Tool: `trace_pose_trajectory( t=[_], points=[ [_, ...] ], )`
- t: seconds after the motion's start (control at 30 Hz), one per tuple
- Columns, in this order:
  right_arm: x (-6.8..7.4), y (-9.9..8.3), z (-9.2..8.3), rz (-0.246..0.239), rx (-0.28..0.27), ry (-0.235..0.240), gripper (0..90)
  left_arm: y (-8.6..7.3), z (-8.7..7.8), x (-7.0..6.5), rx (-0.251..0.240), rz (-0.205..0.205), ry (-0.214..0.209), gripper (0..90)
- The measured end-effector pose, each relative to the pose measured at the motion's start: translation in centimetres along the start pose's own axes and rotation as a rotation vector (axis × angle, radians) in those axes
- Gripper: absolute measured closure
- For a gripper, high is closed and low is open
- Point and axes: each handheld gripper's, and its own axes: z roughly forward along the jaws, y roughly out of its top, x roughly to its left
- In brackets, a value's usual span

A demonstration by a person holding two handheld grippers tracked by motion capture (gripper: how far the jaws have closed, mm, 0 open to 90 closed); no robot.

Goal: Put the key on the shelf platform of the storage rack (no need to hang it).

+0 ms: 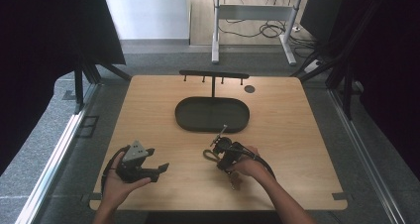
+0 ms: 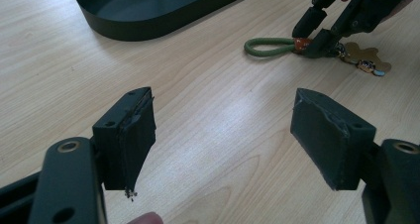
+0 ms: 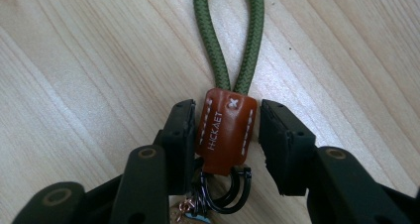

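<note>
High view: right gripper (image 1: 221,152) down on the green cord keychain with brown leather tab (image 1: 212,154), just in front of the black oval tray (image 1: 212,126).

Left gripper view: left gripper (image 2: 223,135) gaping wide, nothing in it, well off the tray.

Right gripper view: narrowed around that leather tab, left pad touching, small gap on the right.

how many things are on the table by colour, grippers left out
black: 2, the oval tray and the hook rack behind it
green and brown: 1, the cord keychain, lying between the right gripper jaws
total: 3
</note>
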Motion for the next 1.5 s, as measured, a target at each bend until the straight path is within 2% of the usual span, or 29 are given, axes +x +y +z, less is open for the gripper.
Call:
trace_pose_trajectory(
  t=[0.27, 0.93, 1.07, 1.23, 1.5],
  points=[
    [-0.1, 0.0, -0.1, 0.006, 0.004, 0.001, 64.5, 0.0, 0.1, -0.1, 0.001, 0.0, 0.0, 25.7],
    [-0.3, 0.1, -0.1, 0.028, 0.01, 0.008, 66.5, 0.0, 0.1, 0.0, 0.002, 0.001, 0.001, 25.7],
    [-0.6, 0.1, -0.5, 0.035, -0.015, 0.035, 66.5, 0.0, 0.2, 0.0, 0.003, 0.0, 0.001, 25.7],
    [-1.0, 0.1, -1.6, 0.041, -0.037, 0.045, 66.5, 0.0, 0.1, -0.1, 0.003, 0.002, 0.0, 25.7],
    [-1.2, -0.2, -2.3, 0.047, -0.063, 0.054, 66.5, 0.0, 0.2, -0.1, 0.006, 0.003, 0.001, 25.7]
  ],
)
